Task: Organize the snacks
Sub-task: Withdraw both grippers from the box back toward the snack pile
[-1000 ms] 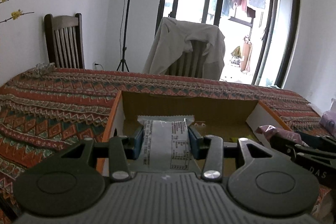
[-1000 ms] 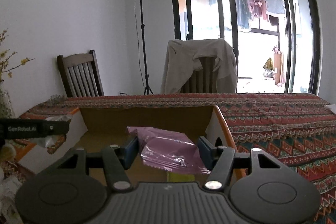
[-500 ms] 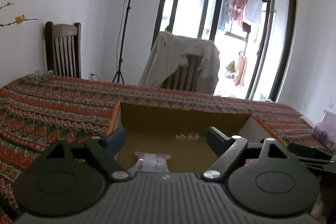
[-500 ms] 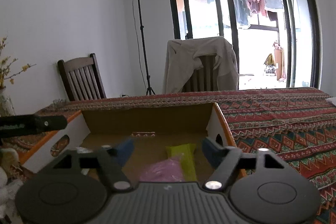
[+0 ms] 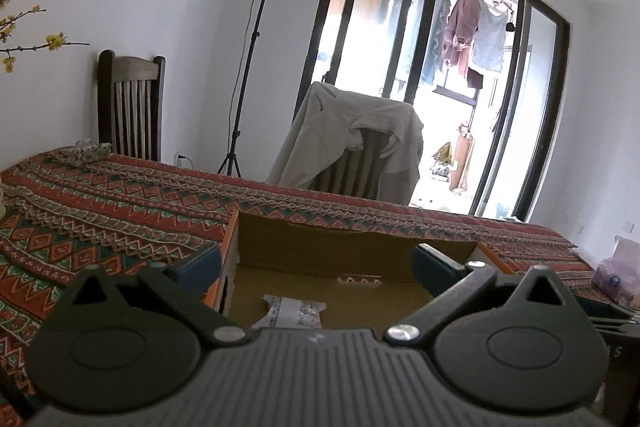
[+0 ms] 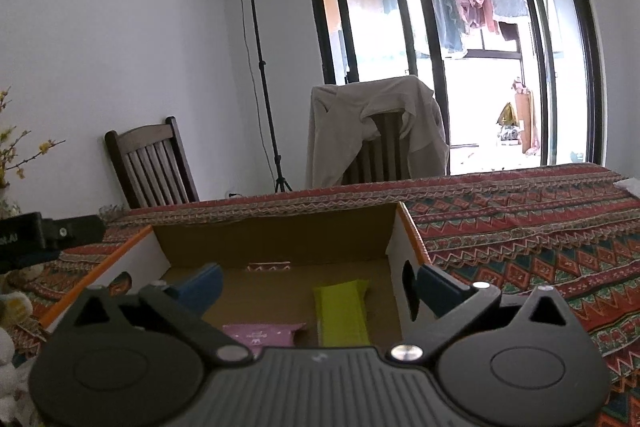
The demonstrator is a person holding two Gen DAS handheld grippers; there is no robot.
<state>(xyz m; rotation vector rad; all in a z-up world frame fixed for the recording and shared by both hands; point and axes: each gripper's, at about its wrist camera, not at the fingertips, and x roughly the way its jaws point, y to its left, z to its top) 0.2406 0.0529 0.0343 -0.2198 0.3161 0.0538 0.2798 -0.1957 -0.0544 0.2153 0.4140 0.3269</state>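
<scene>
One counter under a patterned red cloth carries one open cardboard box, the landmark here. Behind the box stand two wooden chairs: one bare to its left and one draped with a pale jacket, and a single light stand rises between them. Two grippers hang over the box's near edge. The left gripper has its jaws opening wide with nothing pressed between them; the right gripper likewise has jaws opening, touching no packet. Three snack packets lie flat on the box floor: one white printed packet toward the left wall, one pink packet near the middle front, and one yellow-green packet just beside it, nearer the right wall.
</scene>
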